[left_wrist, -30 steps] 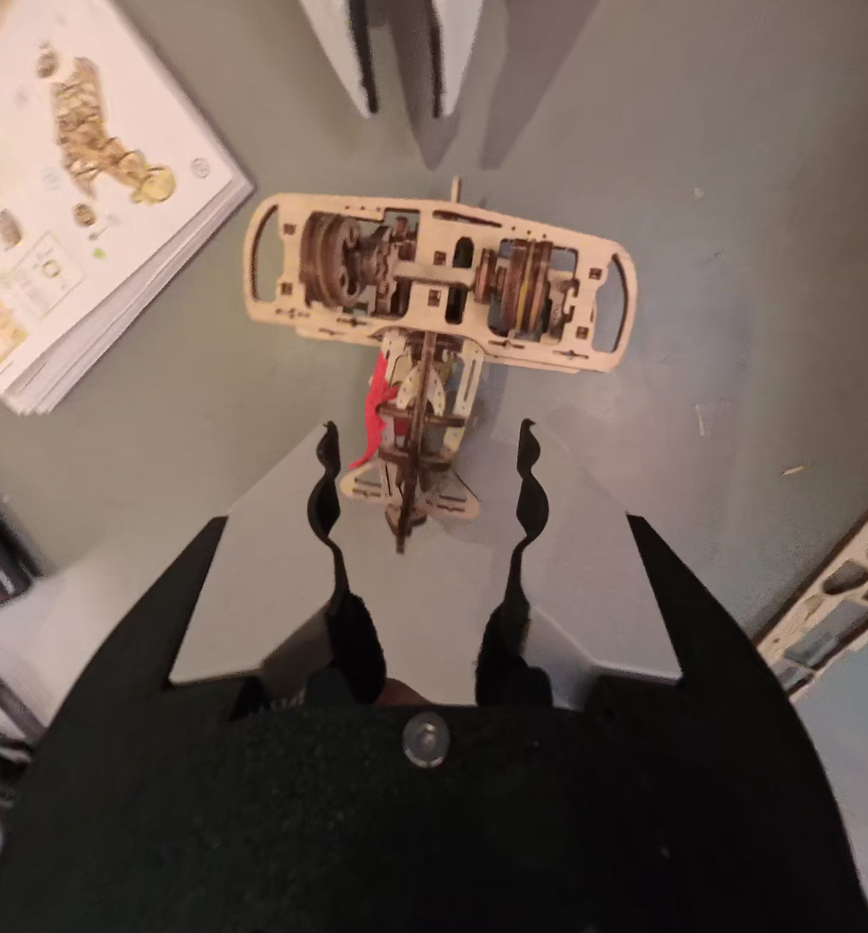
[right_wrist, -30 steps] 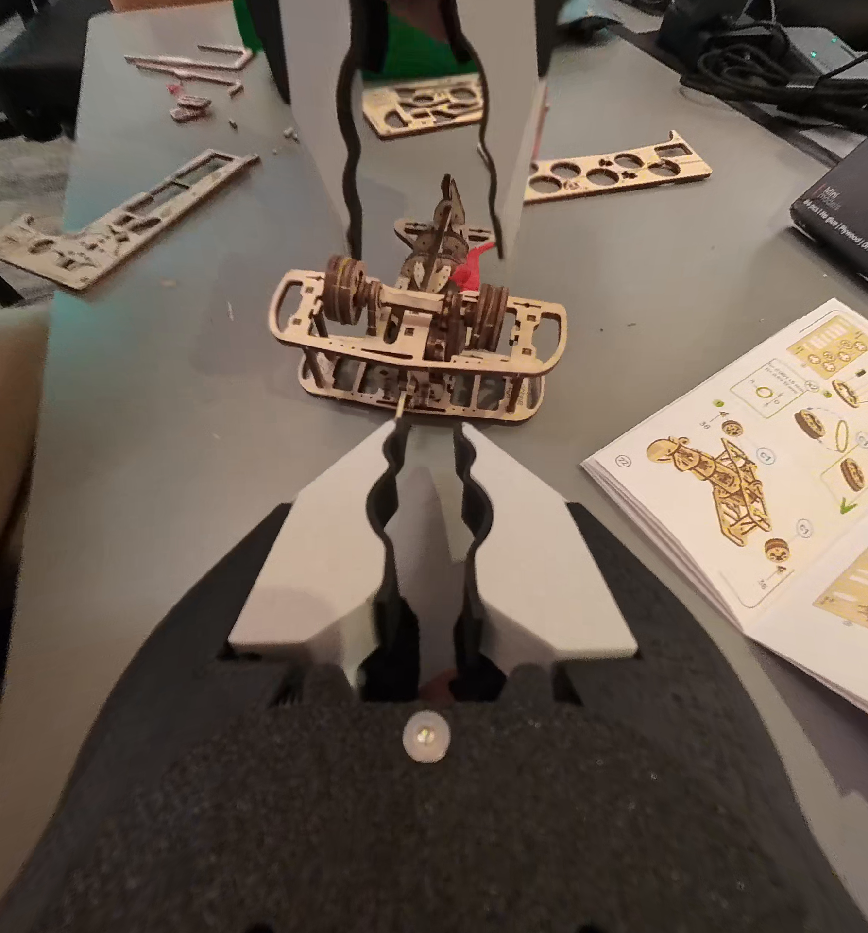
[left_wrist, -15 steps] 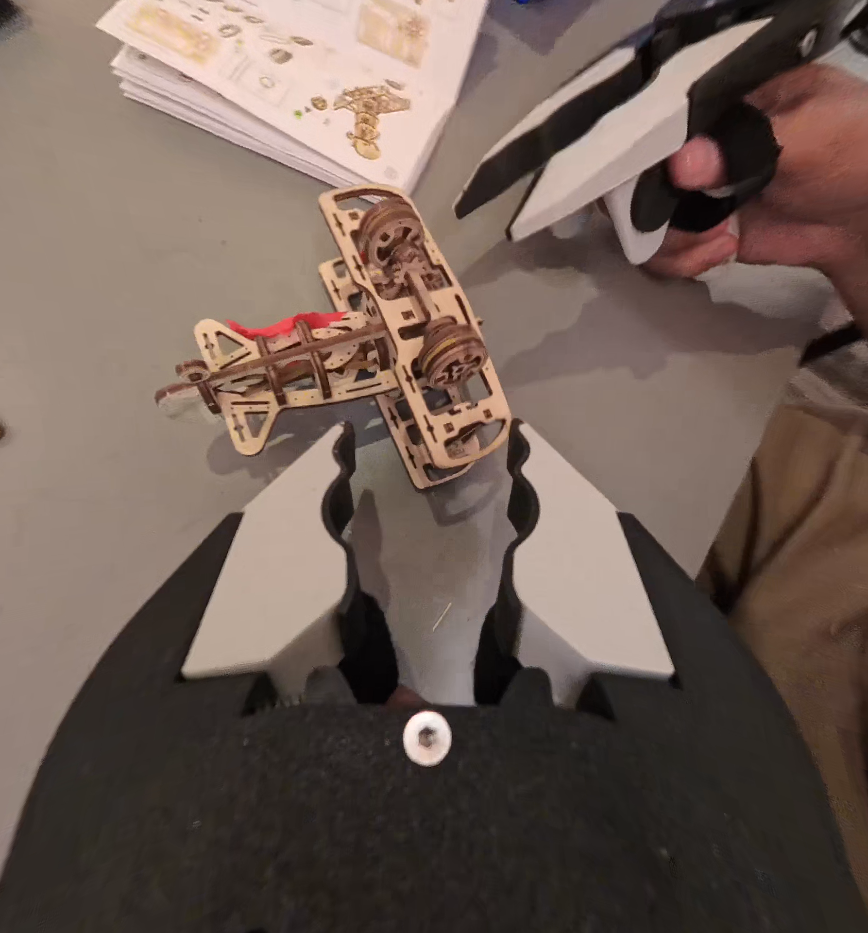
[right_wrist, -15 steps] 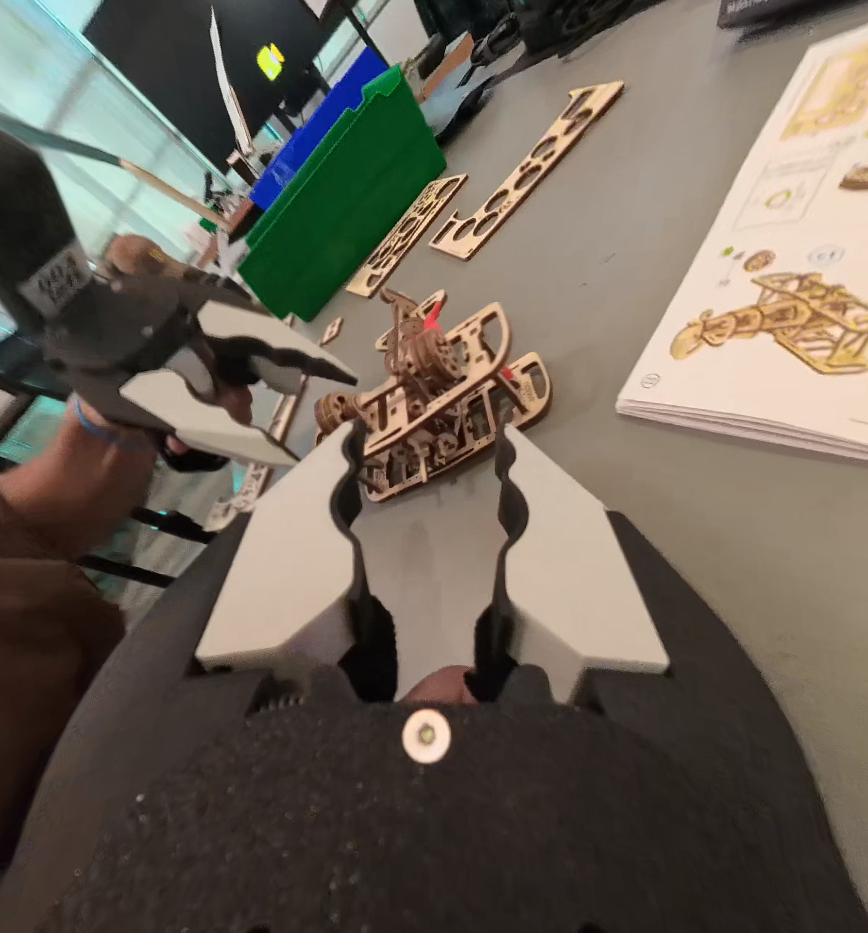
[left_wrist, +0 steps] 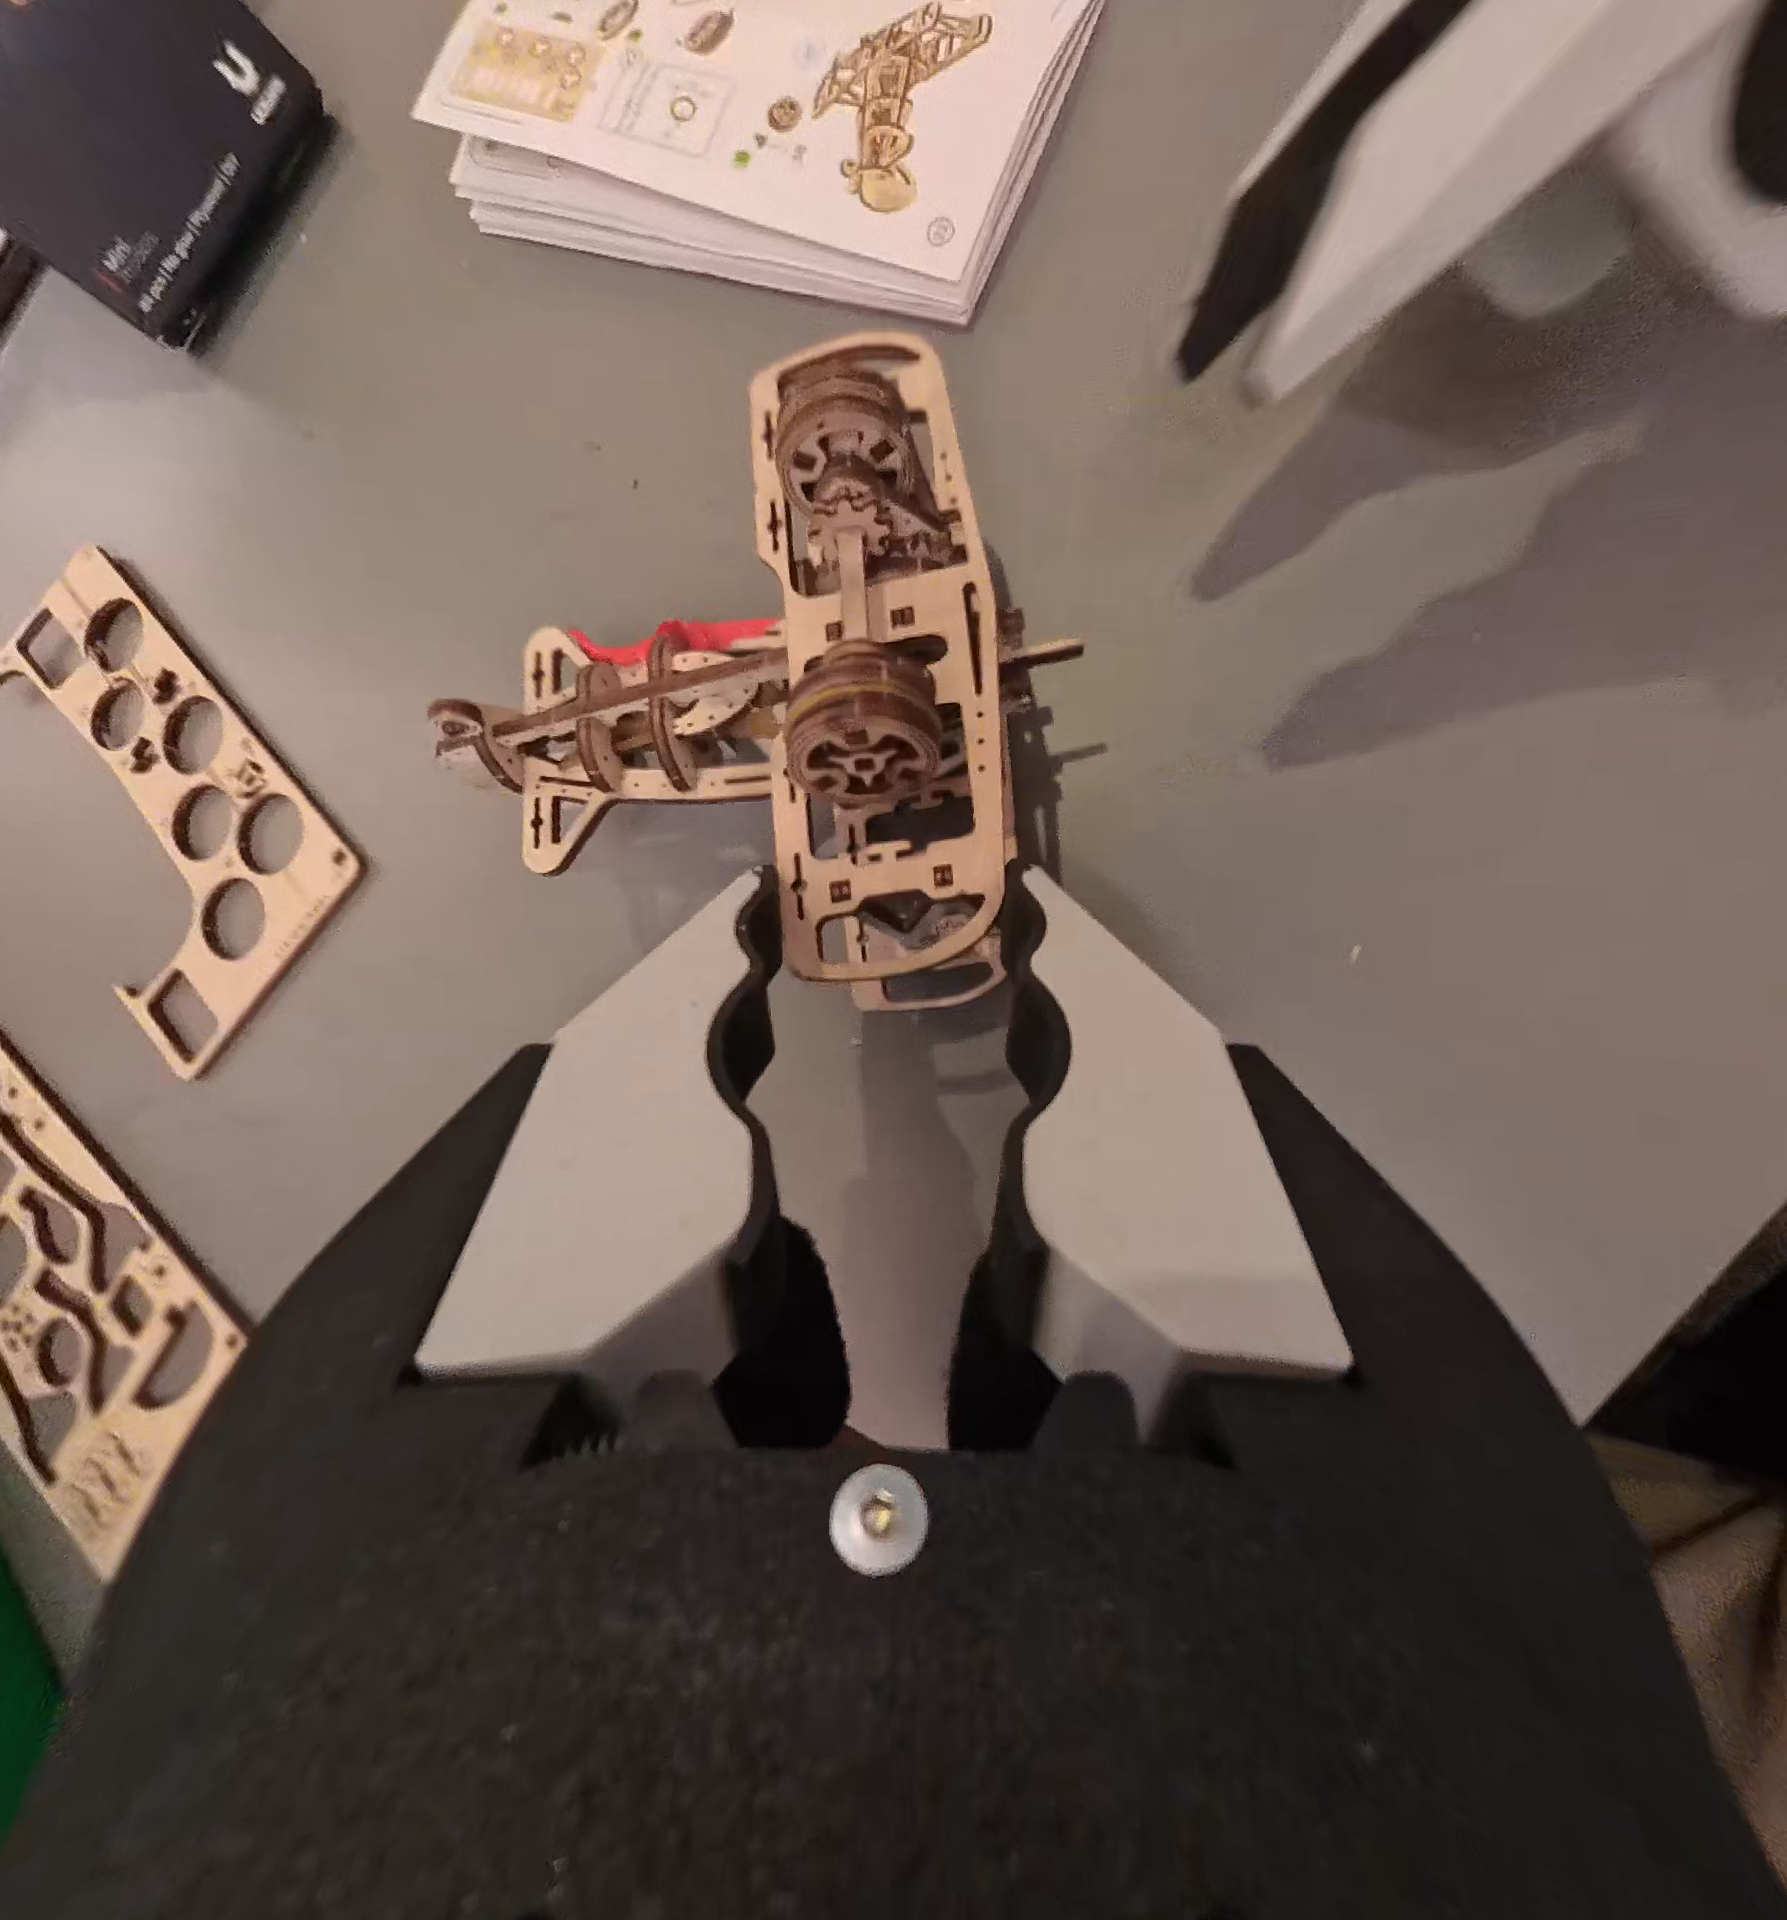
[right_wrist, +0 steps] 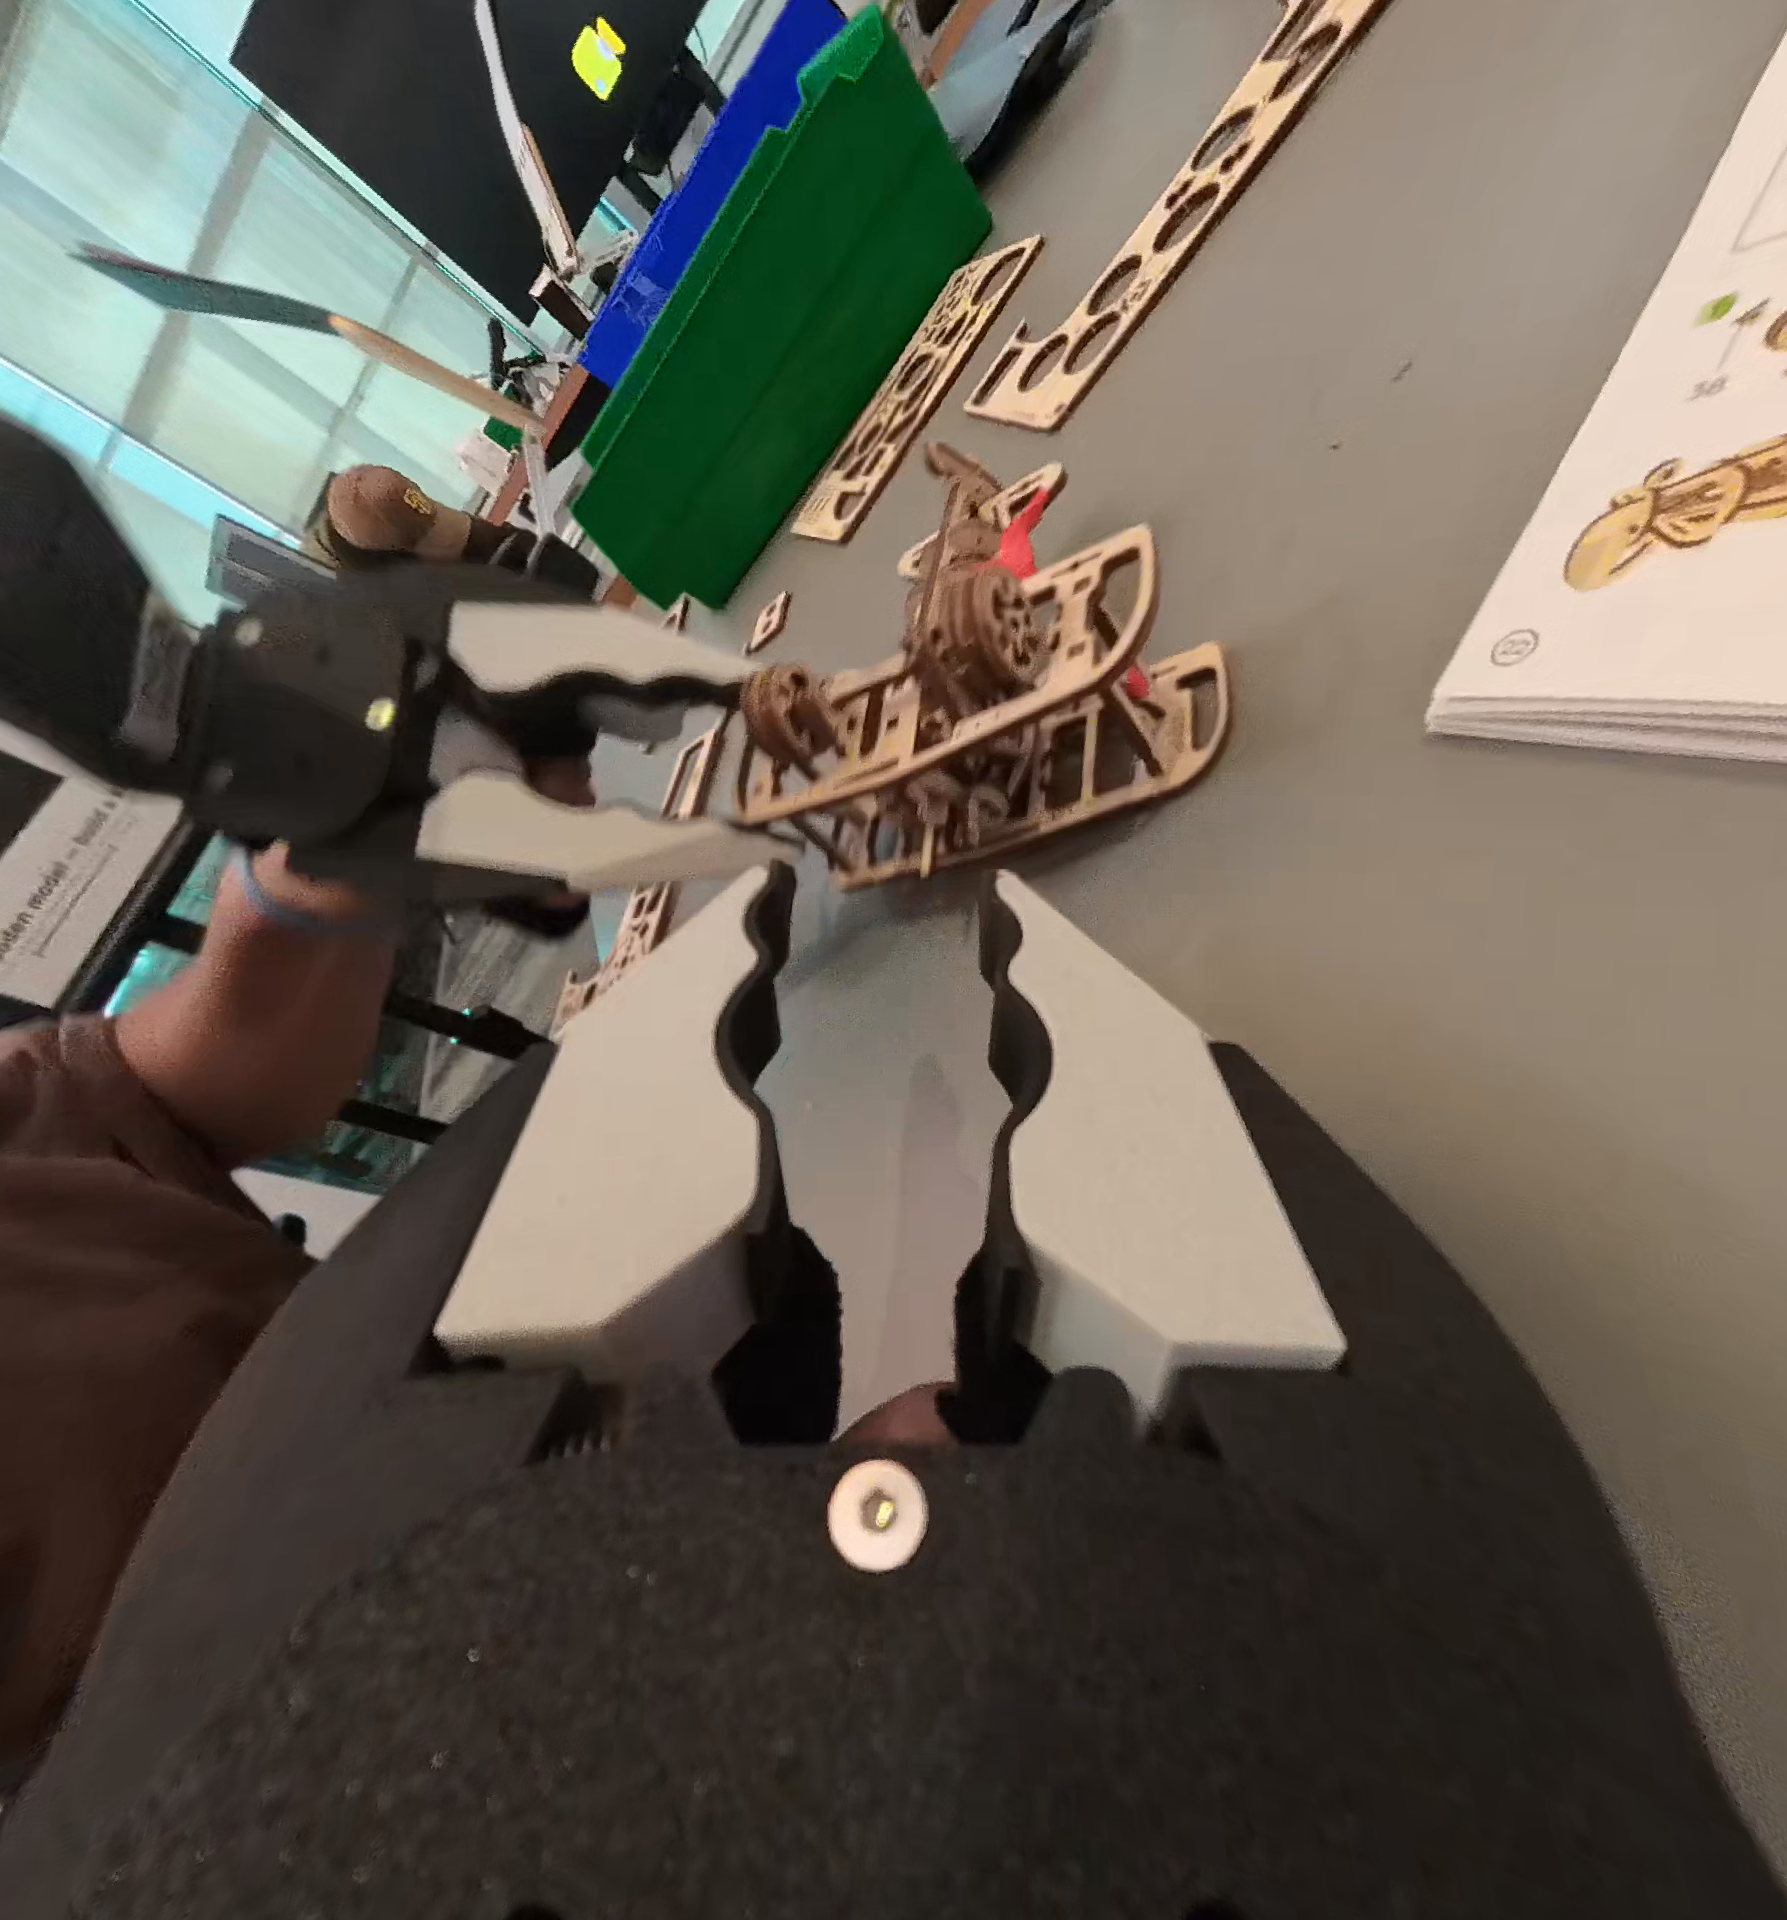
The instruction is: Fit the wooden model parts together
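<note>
We see the grey tabletop [left_wrist: 1388, 935] carrying the wooden plane model [left_wrist: 868, 707], our landmark. Beyond the model lies an instruction booklet [left_wrist: 764, 125]; to its left lie two punched-out wooden sheets [left_wrist: 182, 790]. Our left gripper [left_wrist: 884, 914] is open, its fingers either side of the model's near wing tip. Our right gripper [right_wrist: 884, 904] is open too, empty, just short of the model.

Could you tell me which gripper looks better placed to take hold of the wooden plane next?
Probably the left gripper: its open fingers already sit on either side of the wing end of the wooden plane. The right gripper is open too, but short of the plane.
</note>
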Action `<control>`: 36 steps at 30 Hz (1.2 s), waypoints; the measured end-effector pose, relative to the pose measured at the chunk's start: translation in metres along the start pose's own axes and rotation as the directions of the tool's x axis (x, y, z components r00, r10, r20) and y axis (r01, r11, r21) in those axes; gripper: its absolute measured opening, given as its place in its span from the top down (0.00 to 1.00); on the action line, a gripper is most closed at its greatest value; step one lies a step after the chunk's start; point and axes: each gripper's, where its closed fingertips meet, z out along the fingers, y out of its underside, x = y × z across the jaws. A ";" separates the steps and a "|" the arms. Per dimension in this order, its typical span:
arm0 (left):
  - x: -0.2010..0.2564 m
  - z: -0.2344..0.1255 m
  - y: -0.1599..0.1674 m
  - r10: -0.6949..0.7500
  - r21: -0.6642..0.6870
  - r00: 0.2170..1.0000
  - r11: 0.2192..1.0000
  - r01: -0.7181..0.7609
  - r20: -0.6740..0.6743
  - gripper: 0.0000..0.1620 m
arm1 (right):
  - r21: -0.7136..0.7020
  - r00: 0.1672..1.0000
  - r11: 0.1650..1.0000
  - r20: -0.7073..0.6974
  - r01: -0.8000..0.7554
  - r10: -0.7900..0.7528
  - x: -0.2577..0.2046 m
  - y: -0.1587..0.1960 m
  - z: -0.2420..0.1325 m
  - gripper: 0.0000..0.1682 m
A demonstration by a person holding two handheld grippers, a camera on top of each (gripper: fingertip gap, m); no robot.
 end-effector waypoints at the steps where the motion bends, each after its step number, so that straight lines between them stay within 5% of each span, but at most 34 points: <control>1: -0.006 -0.002 0.000 0.029 0.005 0.999 1.000 -0.029 -0.025 0.76 | 0.005 1.000 1.000 -0.009 0.020 -0.020 -0.004 0.002 -0.008 0.79; 8: -0.057 -0.015 -0.023 0.321 0.085 0.934 0.947 -0.311 -0.159 0.76 | 0.009 0.997 0.997 -0.034 0.073 -0.073 -0.040 0.029 -0.048 0.79; 16: -0.097 0.013 -0.040 0.319 0.105 0.894 0.948 -0.301 -0.315 0.76 | 0.001 0.992 0.997 -0.102 0.079 -0.079 -0.055 0.048 -0.064 0.79; 23: -0.102 0.029 -0.022 0.372 0.129 0.881 0.928 -0.349 -0.291 0.76 | -0.031 0.946 0.980 -0.256 0.196 -0.197 -0.024 0.043 -0.058 0.75; 28: -0.094 0.031 -0.007 0.354 0.197 0.900 0.930 -0.310 -0.256 0.75 | -0.129 0.828 0.933 -0.432 0.336 -0.358 0.033 0.010 -0.038 0.68; 33: -0.098 -0.047 0.022 0.068 0.244 0.966 0.970 -0.005 -0.251 0.61 | -0.212 0.854 0.907 -0.312 0.365 -0.416 0.029 0.002 0.009 0.65; 36: -0.066 -0.101 0.094 -0.075 0.131 0.964 0.985 0.112 -0.257 0.59 | -0.215 0.854 0.899 -0.288 0.382 -0.433 0.024 0.002 0.021 0.64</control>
